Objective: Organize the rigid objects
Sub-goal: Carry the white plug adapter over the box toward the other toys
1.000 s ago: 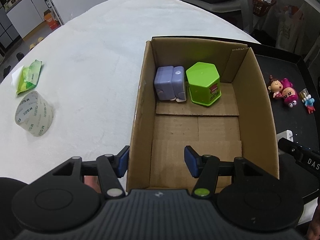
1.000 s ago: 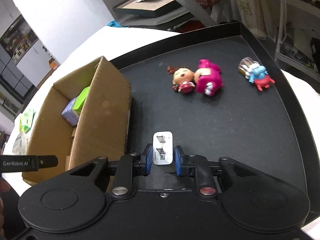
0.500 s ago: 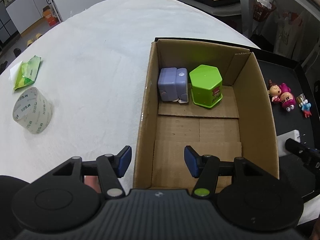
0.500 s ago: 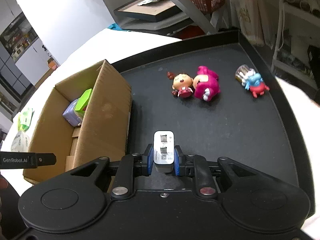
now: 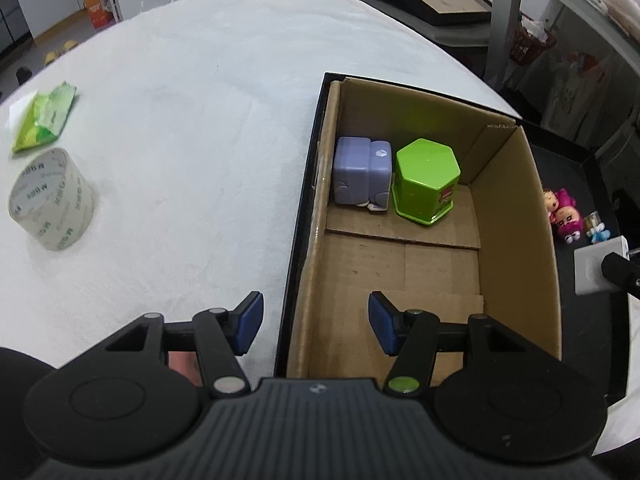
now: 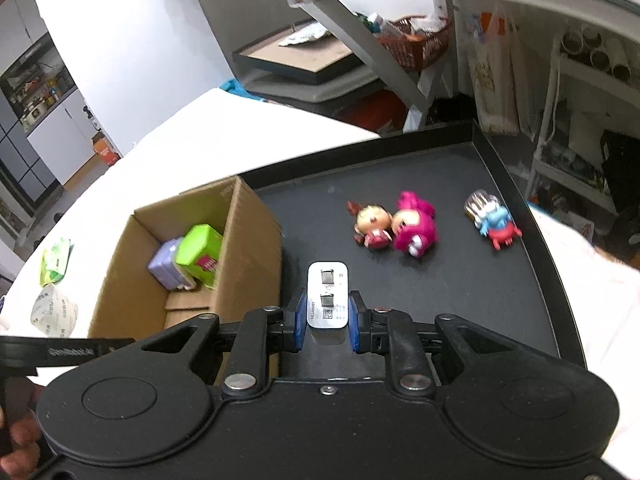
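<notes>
white flat-pin charger [image 6: 326, 295] clamped in right gripper [image 6: 326, 322].

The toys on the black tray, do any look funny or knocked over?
Yes. The two dolls lie on their sides, heads together, and the small blue and red figure has tipped over beside them on the tray. None stands upright.

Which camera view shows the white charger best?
The right wrist view: the white charger sits centred between the right gripper pads, its prongs and printed label facing the camera. The left wrist view shows only a plain white side of it at the right edge, partly covered by a black finger.
</notes>
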The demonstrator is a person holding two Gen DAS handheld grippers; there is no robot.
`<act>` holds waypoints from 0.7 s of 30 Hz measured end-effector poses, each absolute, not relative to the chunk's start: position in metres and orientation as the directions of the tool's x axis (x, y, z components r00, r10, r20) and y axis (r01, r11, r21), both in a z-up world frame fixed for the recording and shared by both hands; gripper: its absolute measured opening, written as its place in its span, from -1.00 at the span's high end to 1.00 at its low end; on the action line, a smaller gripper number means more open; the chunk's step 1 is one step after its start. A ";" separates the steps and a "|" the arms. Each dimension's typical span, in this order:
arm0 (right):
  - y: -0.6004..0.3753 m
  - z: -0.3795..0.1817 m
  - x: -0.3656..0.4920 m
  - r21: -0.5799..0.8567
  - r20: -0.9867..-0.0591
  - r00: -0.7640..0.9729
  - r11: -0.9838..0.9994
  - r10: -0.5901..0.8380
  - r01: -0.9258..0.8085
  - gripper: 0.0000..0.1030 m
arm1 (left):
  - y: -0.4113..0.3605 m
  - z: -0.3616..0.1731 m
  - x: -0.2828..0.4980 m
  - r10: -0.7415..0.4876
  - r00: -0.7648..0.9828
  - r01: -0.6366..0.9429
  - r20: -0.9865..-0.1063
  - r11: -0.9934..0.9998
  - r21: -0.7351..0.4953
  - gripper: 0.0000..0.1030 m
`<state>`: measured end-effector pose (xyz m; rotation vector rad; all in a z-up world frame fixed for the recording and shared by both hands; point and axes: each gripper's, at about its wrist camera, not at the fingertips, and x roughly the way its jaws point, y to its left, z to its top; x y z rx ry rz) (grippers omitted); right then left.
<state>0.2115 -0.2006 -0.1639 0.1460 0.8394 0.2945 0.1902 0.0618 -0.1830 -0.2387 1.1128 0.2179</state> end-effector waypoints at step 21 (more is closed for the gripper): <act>-0.124 -0.125 0.204 0.153 -0.691 0.654 0.946 0.308 -0.284 0.61 | 0.085 -0.184 0.182 -0.036 0.507 -0.265 -0.861 0.944 -0.195 0.00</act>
